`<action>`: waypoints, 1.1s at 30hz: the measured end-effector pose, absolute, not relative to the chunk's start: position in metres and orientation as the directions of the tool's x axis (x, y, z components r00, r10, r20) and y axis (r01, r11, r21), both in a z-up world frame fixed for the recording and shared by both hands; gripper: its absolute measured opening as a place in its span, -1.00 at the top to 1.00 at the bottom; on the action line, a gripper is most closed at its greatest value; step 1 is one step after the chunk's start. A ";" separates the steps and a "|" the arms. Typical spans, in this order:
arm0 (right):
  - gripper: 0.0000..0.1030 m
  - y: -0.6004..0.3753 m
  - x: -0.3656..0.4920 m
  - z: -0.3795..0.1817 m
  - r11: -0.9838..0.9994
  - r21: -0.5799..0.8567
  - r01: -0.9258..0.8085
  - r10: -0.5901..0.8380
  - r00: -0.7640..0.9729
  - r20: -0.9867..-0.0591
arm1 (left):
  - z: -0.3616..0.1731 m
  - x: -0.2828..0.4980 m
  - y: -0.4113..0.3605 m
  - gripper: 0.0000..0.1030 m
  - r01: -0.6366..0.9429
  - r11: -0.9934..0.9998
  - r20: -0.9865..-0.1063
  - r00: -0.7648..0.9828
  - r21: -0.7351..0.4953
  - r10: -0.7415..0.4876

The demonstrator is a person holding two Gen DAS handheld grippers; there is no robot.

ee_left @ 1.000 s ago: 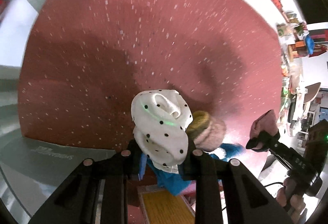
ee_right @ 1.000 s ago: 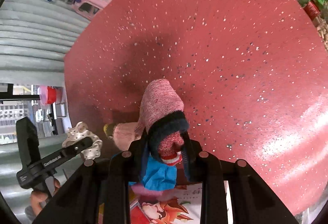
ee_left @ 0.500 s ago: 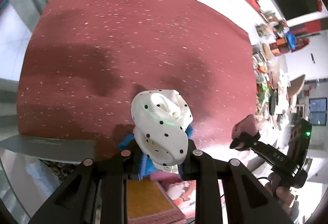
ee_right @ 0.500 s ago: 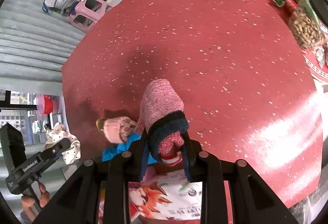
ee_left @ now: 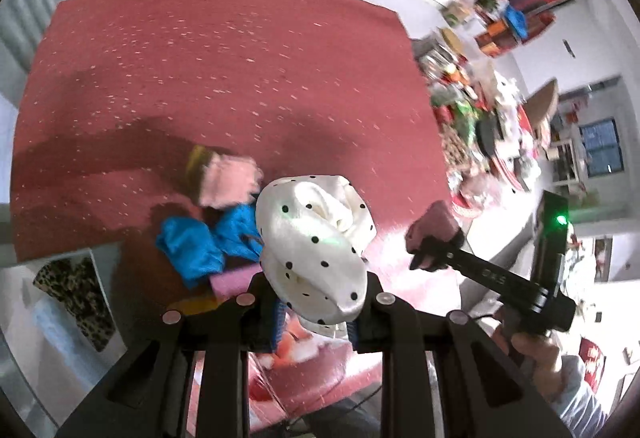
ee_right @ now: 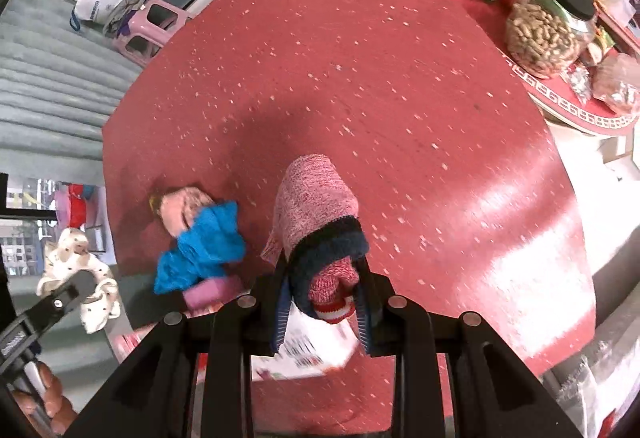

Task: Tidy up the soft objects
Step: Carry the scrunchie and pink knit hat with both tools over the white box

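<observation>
Both grippers lifted: left gripper [ee_left: 316, 312] clamps dotted cloth [ee_left: 316, 246], right gripper [ee_right: 322, 312] pink sock [ee_right: 316, 205].

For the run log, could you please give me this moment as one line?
left hand-held gripper: shut on dotted cloth | right hand-held gripper: shut on pink sock | on table: blue cloth, pink sock

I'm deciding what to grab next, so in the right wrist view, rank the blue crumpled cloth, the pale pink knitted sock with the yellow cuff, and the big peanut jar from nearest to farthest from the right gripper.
1. Blue crumpled cloth: just left of the right gripper.
2. Pale pink knitted sock: farther left, partly under the blue cloth.
3. Peanut jar: far upper right, on the neighbouring table.
</observation>
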State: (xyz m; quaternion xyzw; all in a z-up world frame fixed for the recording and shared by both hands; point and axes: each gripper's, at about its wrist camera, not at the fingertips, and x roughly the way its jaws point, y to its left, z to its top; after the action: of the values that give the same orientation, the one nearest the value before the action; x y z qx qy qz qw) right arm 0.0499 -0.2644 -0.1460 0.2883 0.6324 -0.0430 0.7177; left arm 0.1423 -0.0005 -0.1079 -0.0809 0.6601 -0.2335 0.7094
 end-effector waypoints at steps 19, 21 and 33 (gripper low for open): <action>0.44 -0.235 -0.033 -0.134 0.866 0.300 0.399 0.259 0.154 -0.953 | -0.097 0.017 0.000 0.49 0.425 0.801 -0.897 -0.072 -0.423 -0.435; 0.44 -0.229 -0.041 -0.134 0.869 0.302 0.393 0.265 0.147 -0.953 | -0.099 0.008 0.007 0.49 0.428 0.798 -0.897 -0.079 -0.425 -0.435; 0.43 -0.173 -0.071 -0.133 0.916 0.280 0.288 0.270 0.073 -0.960 | -0.105 -0.026 0.074 0.49 0.354 0.839 -0.902 -0.037 -0.414 -0.429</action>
State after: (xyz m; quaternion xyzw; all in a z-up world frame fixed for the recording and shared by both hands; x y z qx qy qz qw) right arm -0.0710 -0.1730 -0.1334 0.2051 0.6808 -0.0063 0.7032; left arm -0.0260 0.0744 -0.1047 -0.0283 0.6626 -0.2824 0.6931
